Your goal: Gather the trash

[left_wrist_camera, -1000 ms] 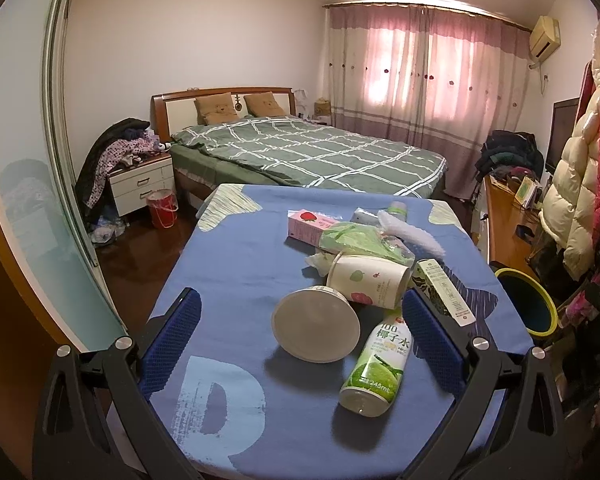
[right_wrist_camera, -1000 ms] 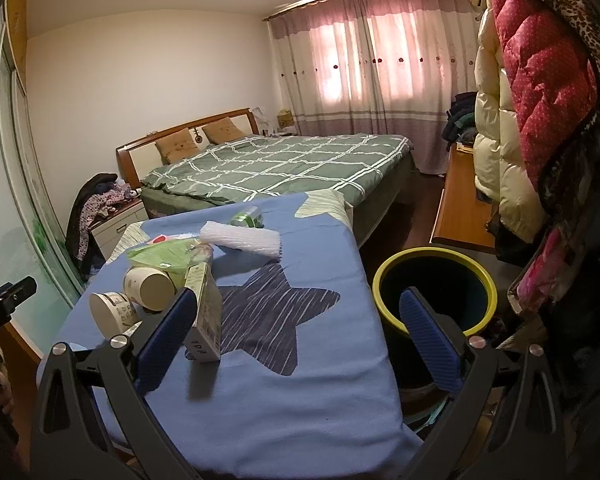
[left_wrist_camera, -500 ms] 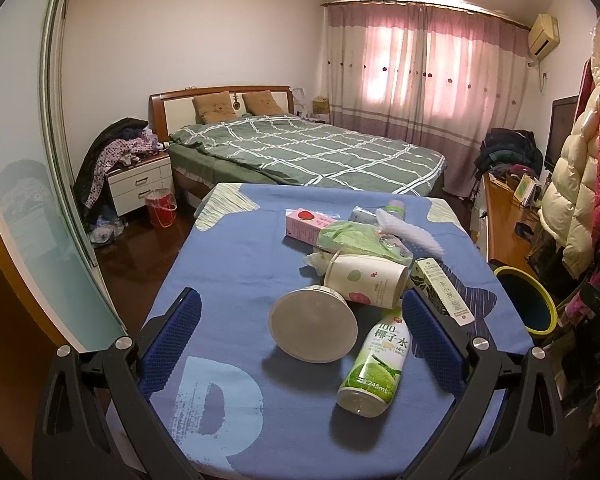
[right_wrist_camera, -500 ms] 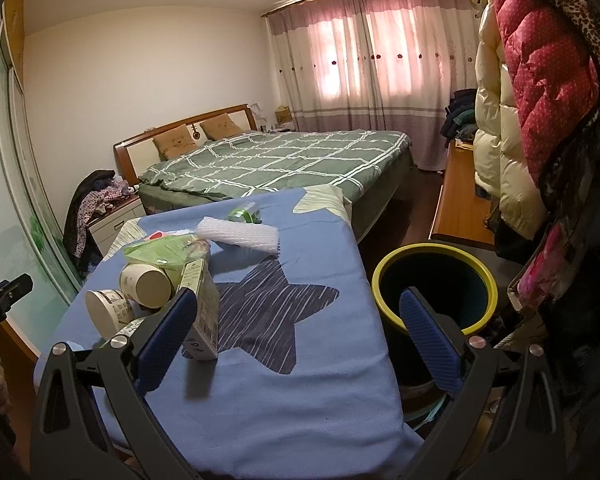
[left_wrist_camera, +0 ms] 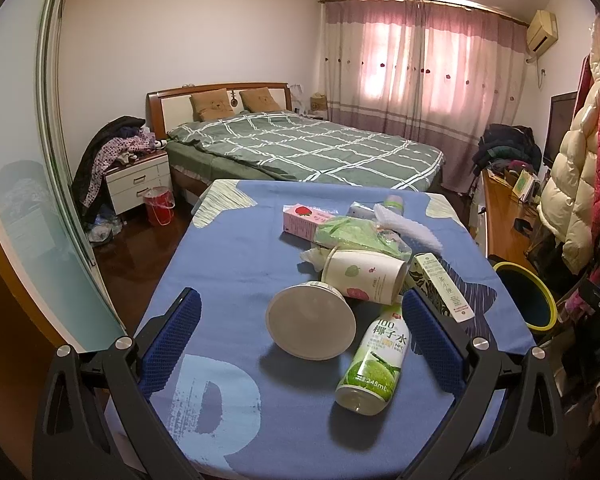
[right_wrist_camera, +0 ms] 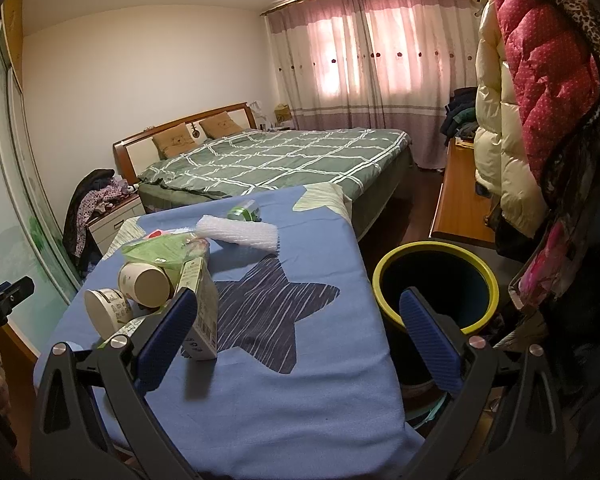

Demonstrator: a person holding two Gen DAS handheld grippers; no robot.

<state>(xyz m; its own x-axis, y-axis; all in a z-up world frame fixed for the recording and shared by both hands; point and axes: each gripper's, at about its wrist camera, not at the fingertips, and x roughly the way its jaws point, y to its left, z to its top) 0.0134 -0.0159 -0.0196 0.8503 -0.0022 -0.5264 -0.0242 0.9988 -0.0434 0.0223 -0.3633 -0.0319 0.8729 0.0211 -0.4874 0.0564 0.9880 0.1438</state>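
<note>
Bed (left_wrist_camera: 300,148), green checked quilt, two brown pillows (left_wrist_camera: 236,105) at its headboard. White nightstand (left_wrist_camera: 138,178) left of the bed, heaped with clothes; red bucket (left_wrist_camera: 159,205) just beside it. Pink curtains (left_wrist_camera: 420,72) behind the bed. Puffer coats (right_wrist_camera: 540,92) hang right of the bed.

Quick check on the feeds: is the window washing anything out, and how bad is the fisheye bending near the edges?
Left wrist view: the curtains glow pink and blown out at centre, yet the coconut water bottle label stays sharp; the sliding door frame bows strongly. Right wrist view: same curtain glare, the yellow-rimmed bin interior is dark, and the frame's corners vignette black. Both tongs are sharp.
</note>
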